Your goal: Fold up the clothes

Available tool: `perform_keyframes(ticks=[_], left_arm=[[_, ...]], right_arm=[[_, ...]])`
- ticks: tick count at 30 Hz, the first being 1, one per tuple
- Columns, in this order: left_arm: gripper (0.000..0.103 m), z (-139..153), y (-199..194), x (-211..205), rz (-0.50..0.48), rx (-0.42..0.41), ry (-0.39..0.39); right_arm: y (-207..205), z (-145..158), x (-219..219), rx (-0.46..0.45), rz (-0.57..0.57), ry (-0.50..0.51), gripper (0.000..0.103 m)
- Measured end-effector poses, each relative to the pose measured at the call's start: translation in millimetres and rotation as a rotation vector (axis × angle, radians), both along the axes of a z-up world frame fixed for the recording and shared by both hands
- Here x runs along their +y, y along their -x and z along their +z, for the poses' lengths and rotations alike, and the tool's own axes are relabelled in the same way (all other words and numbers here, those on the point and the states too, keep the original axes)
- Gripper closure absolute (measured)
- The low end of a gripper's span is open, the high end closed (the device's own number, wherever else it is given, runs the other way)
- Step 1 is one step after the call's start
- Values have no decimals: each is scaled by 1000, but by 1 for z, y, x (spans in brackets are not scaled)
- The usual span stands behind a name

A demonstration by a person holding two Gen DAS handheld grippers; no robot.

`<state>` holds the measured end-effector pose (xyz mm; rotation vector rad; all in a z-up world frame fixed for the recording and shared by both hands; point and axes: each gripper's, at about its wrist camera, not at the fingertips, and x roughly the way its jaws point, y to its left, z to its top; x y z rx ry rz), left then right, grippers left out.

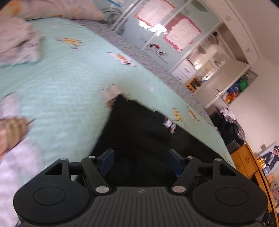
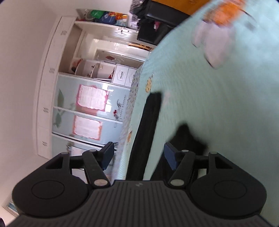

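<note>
Black garment, matte soft fabric, flat on ribbed mint bedspread, left claw and right claw spread, empty.

Wide mint bedspread bare through middle, free passage there; black garment spread flat toward bed's near edge, low, no barrier; crumpled pale clothes heaped toward far-left corner; pillow at far edge; striped and white pieces along left edge; beyond bed's right edge, wardrobe and orange cabinet close off that side.
</note>
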<state>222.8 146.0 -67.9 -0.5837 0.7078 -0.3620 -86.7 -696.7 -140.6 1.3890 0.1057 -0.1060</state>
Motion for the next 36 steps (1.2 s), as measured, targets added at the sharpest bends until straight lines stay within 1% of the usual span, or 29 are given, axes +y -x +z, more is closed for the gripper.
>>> perform_keyframes(ticks=[3,5,7,9,10,13,15,17,21,25,29,32,33,34,35,36], left_arm=[[32,-10,19,16,11,28,-7],[32,-16,24,25,12,29,-5],[32,-18,18,33,3,16,14],[32,-19,11,37,-19,-6,15],[33,-19,6,38,-32,-11,2],[36,-25,-4,36,-76,2,-71],[36,-31,-1,36,-98,11,-82],[36,-37,4,37,-104,9,-75],[37,-50,13,44,-64,17,-13],[37,-57,19,44,-10,73,117],[37,-61,15,29,17,143,220],[48,-70,6,20,52,182,319],[59,-74,1,18,63,198,344],[74,-79,-3,15,73,213,369],[84,-80,-3,13,91,214,372],[88,-81,-3,11,110,213,373]], right_arm=[[9,-7,23,-22,4,-56,36],[11,-7,34,-26,10,-89,36],[10,-4,45,-34,23,-112,36],[8,5,55,-42,41,-105,36],[9,10,59,-44,47,-98,36],[10,21,68,-49,50,-89,34],[13,26,73,-50,44,-81,31],[17,28,76,-45,32,-80,31],[2,27,80,-28,22,-99,30],[-13,26,90,-17,46,-99,30],[-21,20,97,-16,54,-115,30],[-20,13,99,-13,51,-139,29],[-19,11,99,-14,50,-143,29],[-16,8,99,-13,46,-148,28],[-14,6,99,-13,42,-153,27],[-11,4,98,-12,37,-158,26]])
